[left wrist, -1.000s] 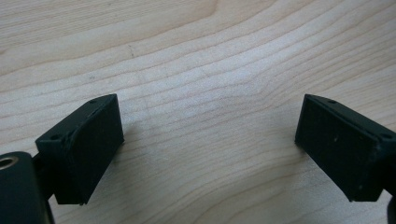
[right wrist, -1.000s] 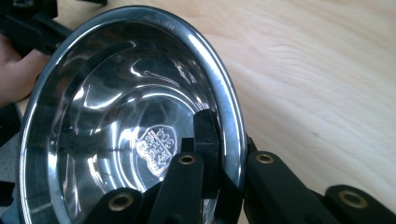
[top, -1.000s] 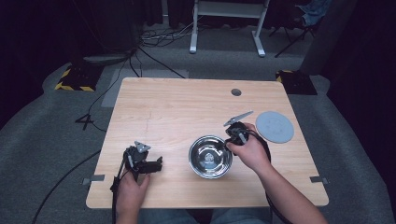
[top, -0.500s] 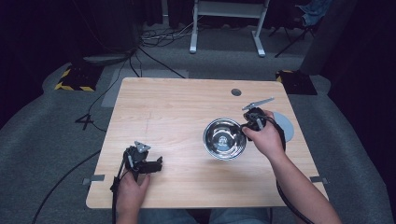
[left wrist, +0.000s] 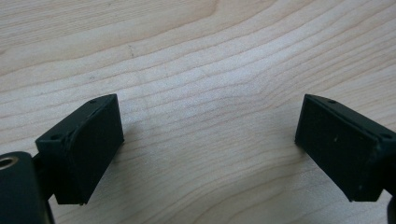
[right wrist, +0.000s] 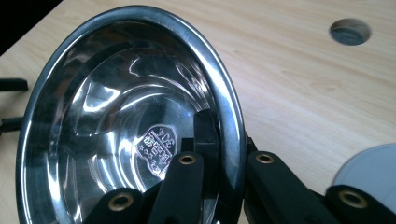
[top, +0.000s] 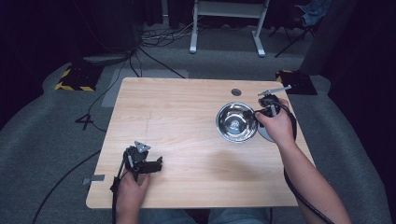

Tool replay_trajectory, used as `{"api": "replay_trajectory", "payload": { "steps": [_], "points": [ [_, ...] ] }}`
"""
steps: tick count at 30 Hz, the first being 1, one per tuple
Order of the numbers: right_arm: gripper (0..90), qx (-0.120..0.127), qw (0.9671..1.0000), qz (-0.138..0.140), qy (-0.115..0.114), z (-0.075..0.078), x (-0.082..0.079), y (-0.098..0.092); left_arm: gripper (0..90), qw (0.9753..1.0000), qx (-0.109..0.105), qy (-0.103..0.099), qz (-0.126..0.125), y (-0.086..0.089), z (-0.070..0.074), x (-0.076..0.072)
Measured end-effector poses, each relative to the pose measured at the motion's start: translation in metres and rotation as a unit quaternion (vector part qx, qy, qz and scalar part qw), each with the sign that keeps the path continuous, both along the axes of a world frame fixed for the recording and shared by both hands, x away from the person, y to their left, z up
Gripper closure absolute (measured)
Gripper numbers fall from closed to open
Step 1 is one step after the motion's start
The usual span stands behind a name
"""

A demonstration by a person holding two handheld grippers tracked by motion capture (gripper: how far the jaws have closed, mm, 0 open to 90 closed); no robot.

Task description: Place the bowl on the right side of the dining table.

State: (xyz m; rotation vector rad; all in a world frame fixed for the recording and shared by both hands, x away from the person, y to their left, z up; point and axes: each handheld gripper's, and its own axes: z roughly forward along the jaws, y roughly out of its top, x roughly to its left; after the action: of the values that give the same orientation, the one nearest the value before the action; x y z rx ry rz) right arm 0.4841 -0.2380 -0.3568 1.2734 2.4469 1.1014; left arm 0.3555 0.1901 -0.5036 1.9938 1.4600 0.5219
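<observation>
Inside, the shiny steel bowl (right wrist: 126,116) bears a stamped "304" mark.

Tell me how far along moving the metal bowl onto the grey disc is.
Done: the right gripper has clamped the bowl by its rim, one jaw inside, one outside. In hand: the bowl sits at the edge of the grey disc. Left: setting it on the disc and letting go. The left gripper rests open on the table.

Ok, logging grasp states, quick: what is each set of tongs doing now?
Left tongs: open, holding nothing, over the table.
Right tongs: closed on the steel bowl rim.
</observation>
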Motion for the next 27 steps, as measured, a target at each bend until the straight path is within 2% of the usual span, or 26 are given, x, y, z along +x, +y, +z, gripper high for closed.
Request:
{"api": "replay_trajectory", "payload": {
  "steps": [10, 15, 27],
  "points": [
    [87.5, 0.009, 0.9989, -0.046, -0.006, 0.008, 0.022, -0.029, 7.8, 1.0, 0.0, 0.0, 0.0, 0.0, 0.0, 0.0],
    [87.5, -0.005, 0.9984, -0.055, -0.012, 0.01, 0.031, -0.041, 7.8, 1.0, 0.0, 0.0, 0.0, 0.0, 0.0, 0.0],
    [87.5, 0.007, 0.9944, -0.104, -0.014, 0.014, 0.046, -0.073, 7.8, 1.0, 0.0, 0.0, 0.0, 0.0, 0.0, 0.0]
  ]
}}
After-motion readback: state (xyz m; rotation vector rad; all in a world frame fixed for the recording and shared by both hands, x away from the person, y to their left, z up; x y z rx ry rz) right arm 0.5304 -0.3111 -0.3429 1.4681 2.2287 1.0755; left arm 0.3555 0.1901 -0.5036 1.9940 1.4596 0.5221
